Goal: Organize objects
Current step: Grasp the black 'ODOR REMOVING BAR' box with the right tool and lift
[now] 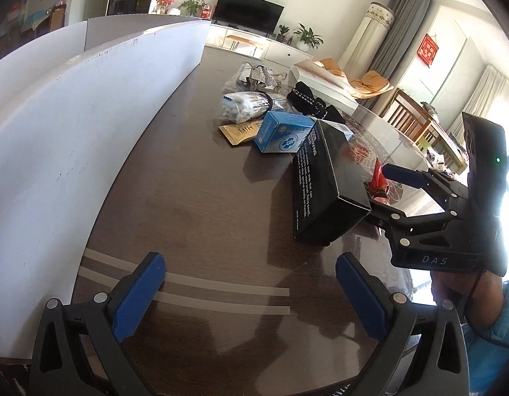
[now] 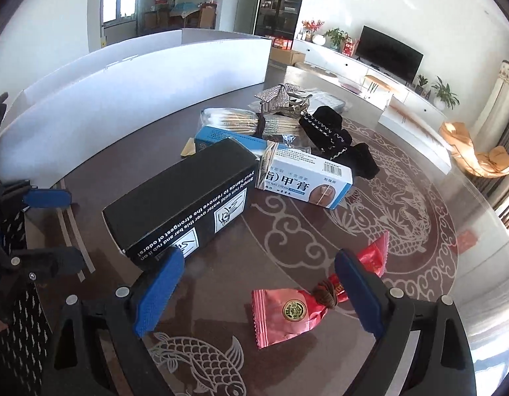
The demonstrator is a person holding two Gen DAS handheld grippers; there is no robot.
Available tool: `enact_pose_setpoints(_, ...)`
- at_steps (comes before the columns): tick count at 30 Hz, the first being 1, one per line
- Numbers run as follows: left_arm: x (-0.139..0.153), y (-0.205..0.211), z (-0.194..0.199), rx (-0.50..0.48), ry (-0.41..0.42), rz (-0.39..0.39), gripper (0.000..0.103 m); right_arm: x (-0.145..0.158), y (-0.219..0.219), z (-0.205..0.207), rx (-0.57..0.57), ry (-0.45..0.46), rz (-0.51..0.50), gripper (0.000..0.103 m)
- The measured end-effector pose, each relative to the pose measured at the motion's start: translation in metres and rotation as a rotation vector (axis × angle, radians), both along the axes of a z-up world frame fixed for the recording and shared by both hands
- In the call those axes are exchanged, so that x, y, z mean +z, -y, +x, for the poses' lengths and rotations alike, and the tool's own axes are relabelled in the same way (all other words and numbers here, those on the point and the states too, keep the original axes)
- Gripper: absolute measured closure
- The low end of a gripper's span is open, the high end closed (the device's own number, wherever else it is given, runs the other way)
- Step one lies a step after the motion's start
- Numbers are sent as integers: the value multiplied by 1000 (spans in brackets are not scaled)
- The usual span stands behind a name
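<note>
On the far left stands a tall white board (image 1: 99,105), curving along the edge of the dark table (image 1: 195,204). Two strips of clear tape (image 1: 221,292) lie flat on the table near my left gripper (image 1: 251,297). Its blue jaws are wide apart and hold nothing; only table shows between them.

A bit to the right and farther off sits a small pile of things. A tan packet (image 1: 238,133) lies flat, touching a blue box (image 1: 282,132). Behind them is a bundle of cotton swabs (image 1: 244,105) tied with a dark band. Farther still is a shiny silver bow (image 1: 259,74), and to its right a black hair clip (image 1: 312,99) with white stitching.

Nearer to me is a long black box (image 2: 185,201) with white words on it. It lies on the table, its far end touching a blue and white nail cream box (image 2: 307,178). A small bunch of toothpicks (image 2: 267,161) leans where the two boxes meet.

To the right, my right gripper (image 2: 257,292) hangs low over the table with its jaws open. A red candy (image 2: 307,300) in a shiny wrapper lies between them, by the right finger. I cannot tell if the finger touches it. The left finger sits just beside the near end of the black box.
</note>
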State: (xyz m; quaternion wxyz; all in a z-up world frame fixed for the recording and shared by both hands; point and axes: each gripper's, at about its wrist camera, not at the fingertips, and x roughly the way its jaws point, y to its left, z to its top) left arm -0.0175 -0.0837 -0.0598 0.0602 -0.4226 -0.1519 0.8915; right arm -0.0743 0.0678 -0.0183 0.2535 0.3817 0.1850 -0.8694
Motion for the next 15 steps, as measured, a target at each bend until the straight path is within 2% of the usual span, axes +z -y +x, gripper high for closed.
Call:
enact_pose_setpoints(4, 0, -3, 4, -12, 0, 0, 0, 17, -12, -8, -80, 19, -54, 10)
enact_pose_setpoints(7, 1, -9, 5, -36, 2, -14, 0, 40, -19, -15, -116, 104, -224, 10)
enact_pose_setpoints(9, 0, -14, 3, -49, 5, -38, 0, 49, -9, -21, -111, 166, -303, 10)
enact_pose_setpoints(11, 0, -17, 3, -63, 6, -55, 0, 46, 10, -29, -129, 239, -299, 9)
enact_pose_setpoints(13, 1, -18, 5, -69, 1, -62, 0, 34, 27, -39, -176, 302, -243, 9)
enact_pose_setpoints(15, 2, -16, 6, -65, -1, -61, 0, 22, 39, -44, -195, 326, -189, 9)
